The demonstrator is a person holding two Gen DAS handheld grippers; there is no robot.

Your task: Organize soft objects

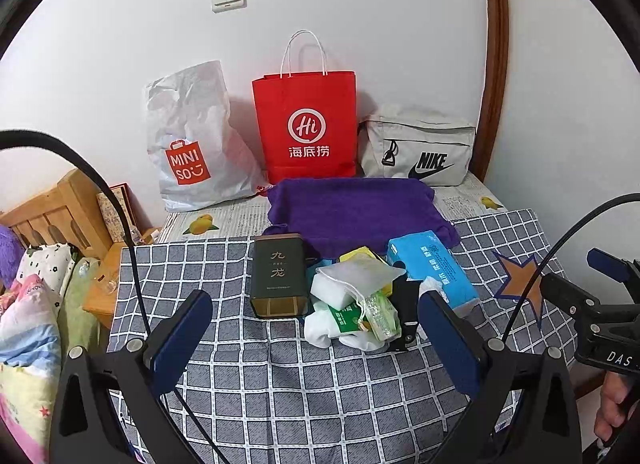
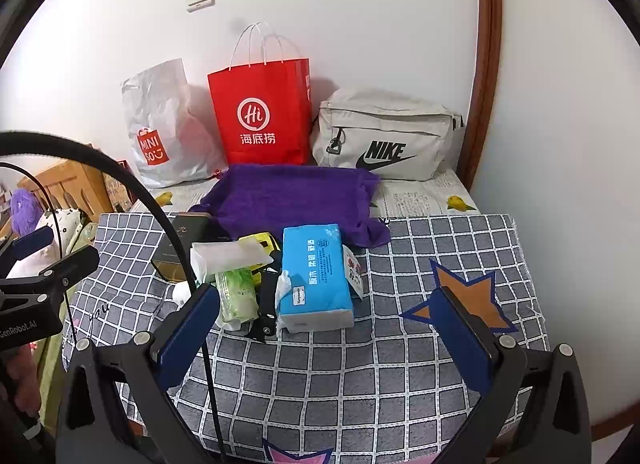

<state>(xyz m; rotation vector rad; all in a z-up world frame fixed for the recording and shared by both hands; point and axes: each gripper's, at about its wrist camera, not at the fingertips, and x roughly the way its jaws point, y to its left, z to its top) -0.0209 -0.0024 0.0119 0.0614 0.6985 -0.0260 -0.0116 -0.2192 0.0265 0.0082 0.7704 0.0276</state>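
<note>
While both tools hover wide-jawed and empty, the checked cloth (image 1: 320,384) spreads below; the purple towel (image 1: 356,212) lies behind the pile; the blue tissue pack (image 2: 316,276) sits between the right gripper's (image 2: 324,336) fingers; the left gripper (image 1: 316,340) faces the white pouch (image 1: 356,280).

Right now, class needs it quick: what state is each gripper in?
Left gripper: open, holding nothing, above the checked cloth.
Right gripper: open, holding nothing, facing the blue tissue pack.
</note>
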